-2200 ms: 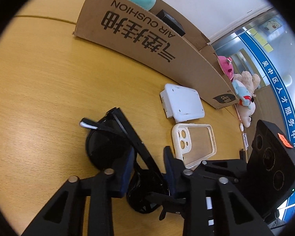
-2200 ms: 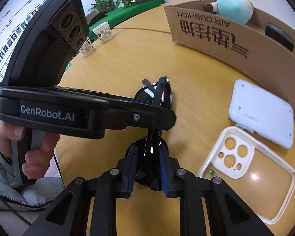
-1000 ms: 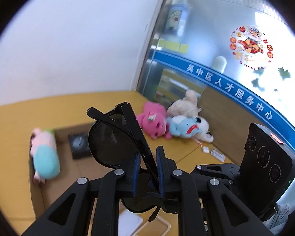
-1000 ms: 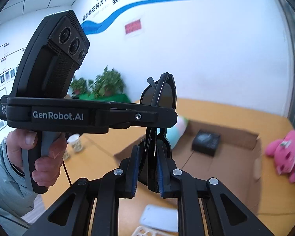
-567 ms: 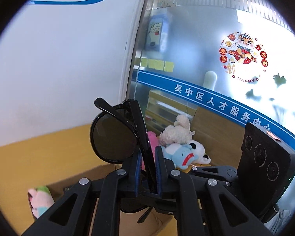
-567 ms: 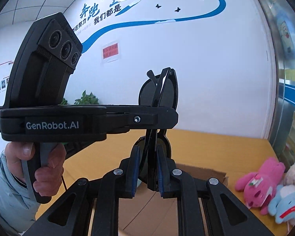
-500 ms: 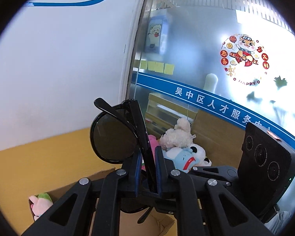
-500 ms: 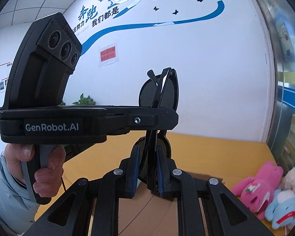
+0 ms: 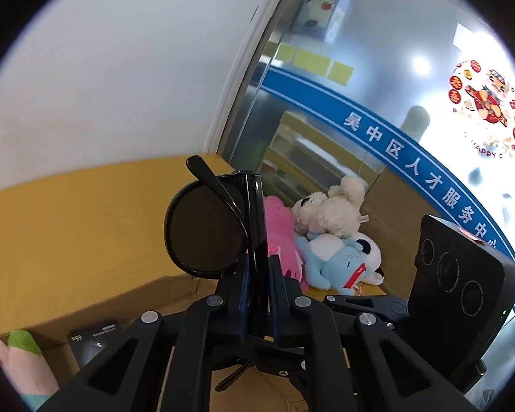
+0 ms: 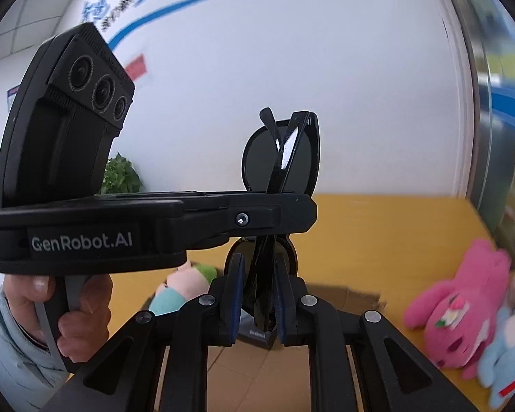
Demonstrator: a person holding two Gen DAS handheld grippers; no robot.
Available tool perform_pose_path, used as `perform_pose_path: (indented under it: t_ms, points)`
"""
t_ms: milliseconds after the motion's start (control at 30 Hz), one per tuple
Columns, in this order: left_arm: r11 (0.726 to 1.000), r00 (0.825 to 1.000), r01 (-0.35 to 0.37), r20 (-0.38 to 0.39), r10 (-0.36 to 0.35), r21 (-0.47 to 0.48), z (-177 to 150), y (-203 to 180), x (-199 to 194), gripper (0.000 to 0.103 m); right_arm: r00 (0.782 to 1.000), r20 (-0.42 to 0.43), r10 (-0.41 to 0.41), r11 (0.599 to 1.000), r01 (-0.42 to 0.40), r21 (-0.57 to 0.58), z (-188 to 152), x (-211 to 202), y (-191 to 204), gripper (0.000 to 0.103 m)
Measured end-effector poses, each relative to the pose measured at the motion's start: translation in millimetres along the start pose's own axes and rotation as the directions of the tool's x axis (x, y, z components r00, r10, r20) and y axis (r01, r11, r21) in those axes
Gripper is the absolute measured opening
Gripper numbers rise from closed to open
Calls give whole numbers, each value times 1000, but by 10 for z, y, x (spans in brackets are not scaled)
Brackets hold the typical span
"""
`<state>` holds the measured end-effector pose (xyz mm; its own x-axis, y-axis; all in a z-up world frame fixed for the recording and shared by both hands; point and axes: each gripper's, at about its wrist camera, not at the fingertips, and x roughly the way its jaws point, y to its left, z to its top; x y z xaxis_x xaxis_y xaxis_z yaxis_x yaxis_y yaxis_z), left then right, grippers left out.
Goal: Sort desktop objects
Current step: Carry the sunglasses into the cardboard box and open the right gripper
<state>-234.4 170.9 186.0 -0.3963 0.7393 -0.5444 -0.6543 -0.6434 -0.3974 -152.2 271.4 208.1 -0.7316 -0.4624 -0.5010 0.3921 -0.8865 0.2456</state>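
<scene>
Both grippers clamp one folded pair of black sunglasses (image 9: 219,230), held up in the air above an open cardboard box (image 9: 127,304).

In the left wrist view, the left gripper (image 9: 257,274) has its jaws almost fully closed on the glasses, the blue pads pressing the frame edge-on at lower centre of the frame. One dark lens stands up and to the left of the jaws, with a temple tip poking out at the top. The right gripper's body (image 9: 460,285) shows at lower right.

In the right wrist view, the right gripper (image 10: 257,295) has its jaws narrowly apart and pressed on the lower lens at lower centre. The left gripper's jaws cross the frame from the left, gripping the glasses at the middle. A hand (image 10: 61,312) in a light sleeve holds its handle at lower left.

Below, the box holds a small black box (image 9: 92,338) and a pink and teal plush (image 10: 178,288). On the yellow worktop (image 10: 395,240) to the right lie a pink plush (image 10: 460,309), a blue plush (image 9: 333,264) and a cream plush (image 9: 333,209), close together.
</scene>
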Motion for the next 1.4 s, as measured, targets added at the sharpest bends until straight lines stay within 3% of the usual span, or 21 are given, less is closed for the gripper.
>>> perform_pose_path:
  t_ms: [133, 267, 433, 633, 867, 1067, 1200, 1367, 1400]
  points:
    - [994, 995, 26, -96, -36, -104, -239, 441, 575, 9, 994, -109, -10, 998, 16, 59, -282, 486, -312, 14]
    - [978, 980, 38, -182, -76, -203, -467, 784, 1045, 9, 975, -224, 0, 990, 32, 138, -561, 909, -611, 14]
    - [952, 954, 33, -273, -120, -304, -759, 1024, 1507, 9, 927, -373, 38, 970, 56, 238, -928, 1334, -940, 14]
    - [927, 935, 3, -327, -135, -376, -958, 1147, 1760, 9, 868, -496, 12, 961, 128, 247, -1197, 1597, -1037, 14]
    - [899, 925, -57, -362, -117, -435, -1090, 1290, 1905, 9, 820, -571, -25, 962, 175, 208, -1329, 1756, -984, 14]
    - [886, 920, -76, -374, -114, -458, -1156, 1369, 1979, 10, 802, -594, -56, 965, 196, 174, -1398, 1800, -888, 16]
    - [888, 918, -105, -387, -86, -447, -1149, 1364, 1971, 11, 806, -587, -79, 966, 207, 155, -1372, 1880, -896, 19]
    - [904, 923, -105, -378, -67, -415, -1076, 1280, 1803, 13, 811, -571, -130, 973, 216, 84, -1357, 1750, -714, 40]
    - [908, 927, -103, -369, -60, -406, -1053, 1245, 1747, 17, 813, -565, -141, 973, 219, 72, -1351, 1693, -662, 49]
